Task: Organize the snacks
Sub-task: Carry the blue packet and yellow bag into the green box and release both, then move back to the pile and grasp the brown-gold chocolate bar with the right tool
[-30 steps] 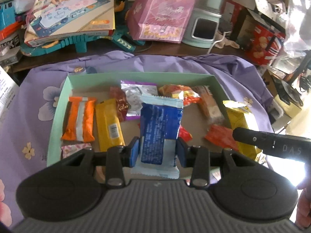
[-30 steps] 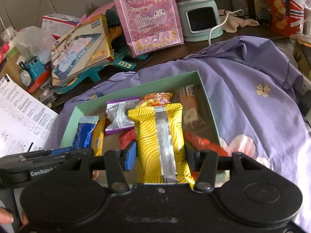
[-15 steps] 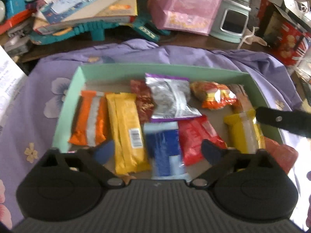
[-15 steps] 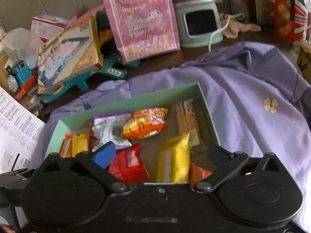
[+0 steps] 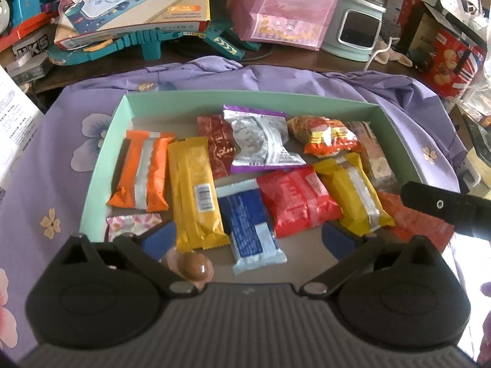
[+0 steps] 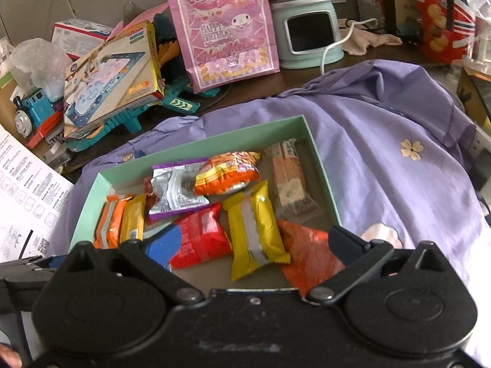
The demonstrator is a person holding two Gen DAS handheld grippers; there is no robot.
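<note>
chocolate ball, left view only

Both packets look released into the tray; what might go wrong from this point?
1. The blue packet lies between the open left gripper fingers, so a careless withdrawal might drag it.
2. The orange-red packet rests against the green tray near its corner and may slide out.

Left gripper and right gripper, both angled downward with jaws spread wide and just opened, nothing pressed between their pads; right gripper's finger visible at the left view's right edge.
</note>
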